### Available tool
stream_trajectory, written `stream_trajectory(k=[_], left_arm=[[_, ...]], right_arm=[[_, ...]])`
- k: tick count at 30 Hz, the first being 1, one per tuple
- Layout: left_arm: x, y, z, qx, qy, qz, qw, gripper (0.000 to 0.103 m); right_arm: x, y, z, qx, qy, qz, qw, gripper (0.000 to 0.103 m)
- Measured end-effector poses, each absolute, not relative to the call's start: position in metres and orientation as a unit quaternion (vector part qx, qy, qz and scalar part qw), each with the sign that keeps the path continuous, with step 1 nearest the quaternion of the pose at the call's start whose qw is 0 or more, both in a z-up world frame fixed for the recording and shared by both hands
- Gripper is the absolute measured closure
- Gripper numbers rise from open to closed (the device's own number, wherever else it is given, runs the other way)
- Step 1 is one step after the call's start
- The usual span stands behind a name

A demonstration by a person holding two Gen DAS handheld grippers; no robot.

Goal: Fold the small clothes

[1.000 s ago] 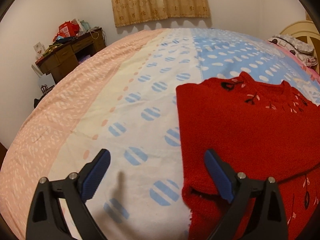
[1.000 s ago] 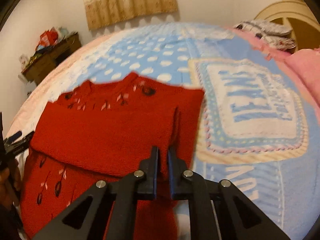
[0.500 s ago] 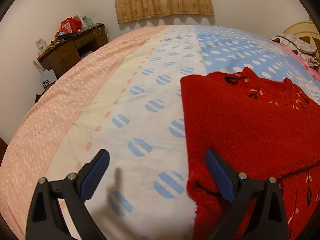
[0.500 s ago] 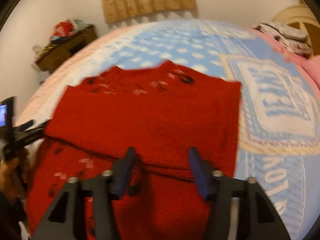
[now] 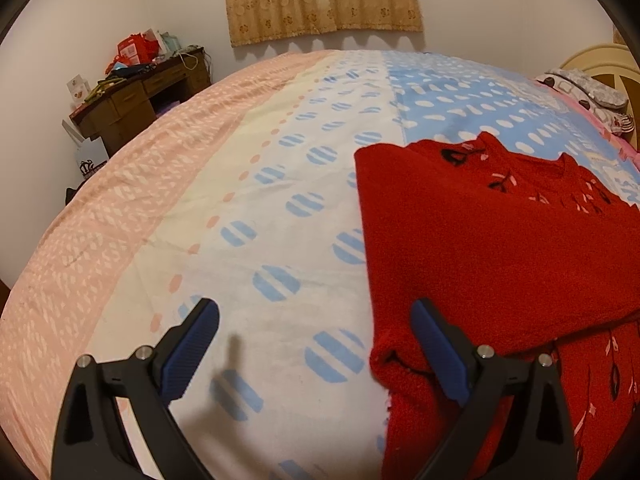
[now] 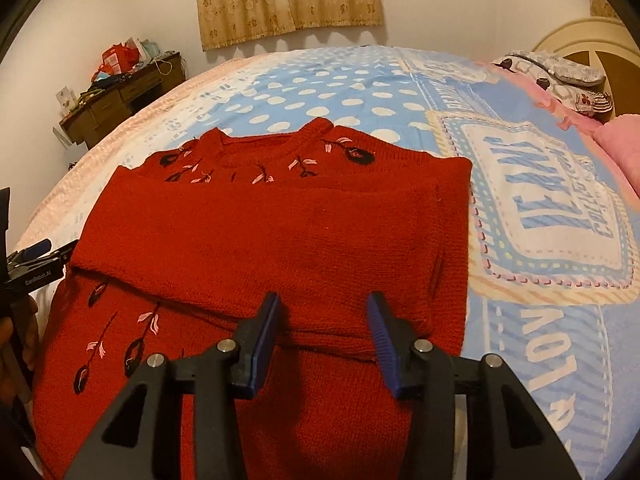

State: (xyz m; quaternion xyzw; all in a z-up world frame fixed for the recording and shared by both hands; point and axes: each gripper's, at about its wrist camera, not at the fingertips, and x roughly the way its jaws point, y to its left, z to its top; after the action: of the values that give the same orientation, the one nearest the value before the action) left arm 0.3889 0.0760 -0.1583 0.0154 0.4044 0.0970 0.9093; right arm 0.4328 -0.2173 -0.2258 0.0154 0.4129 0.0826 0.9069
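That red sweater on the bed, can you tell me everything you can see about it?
The red sweater looks like a soft knit with a round neck and black and pink stitched leaves near the collar and lower down. It lies flat on the patterned bedspread, collar pointing away, with both sleeves seemingly folded across its chest as a plain red band. Neither tool grips it: the right gripper hangs open above the fold, the left gripper open at its side edge.

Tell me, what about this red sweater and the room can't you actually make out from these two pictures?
- Red sweater, bottom hem: right wrist view, hidden behind the open right gripper and cut by the lower edge.
- Sweater's far side: left wrist view, cut by the right edge.
- Sleeves: folded under a flap.
- Desk clutter: both views, too small.
- Left gripper: open; barely in the right wrist view.
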Motion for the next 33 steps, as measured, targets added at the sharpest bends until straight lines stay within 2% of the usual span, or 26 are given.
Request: stream_trajectory(k=[3, 5, 6, 15, 33], left_arm=[[0.39, 0.076, -0.159, 0.018, 0.404, 0.096, 0.909, 0.004], [0.391, 0.077, -0.16, 0.017, 0.406, 0.094, 0.909, 0.004], [0.391, 0.076, -0.16, 0.016, 0.407, 0.093, 0.908, 0.004], [0.386, 0.076, -0.158, 0.018, 0.409, 0.082, 0.909, 0.003], [0.292, 0.064, -0.144, 0.007, 0.421, -0.005, 0.907, 0.003]], right_arm=[[0.43, -0.216, -0.224, 0.02, 0.411, 0.081, 0.908, 0.052], [0.429, -0.213, -0.224, 0.024, 0.408, 0.092, 0.908, 0.042], [0.429, -0.211, -0.225, 0.017, 0.407, 0.094, 0.909, 0.041], [0.428, -0.202, -0.226, -0.013, 0.408, 0.08, 0.909, 0.04], [0.347, -0.205, -0.218, 0.003, 0.433, 0.094, 0.897, 0.04]])
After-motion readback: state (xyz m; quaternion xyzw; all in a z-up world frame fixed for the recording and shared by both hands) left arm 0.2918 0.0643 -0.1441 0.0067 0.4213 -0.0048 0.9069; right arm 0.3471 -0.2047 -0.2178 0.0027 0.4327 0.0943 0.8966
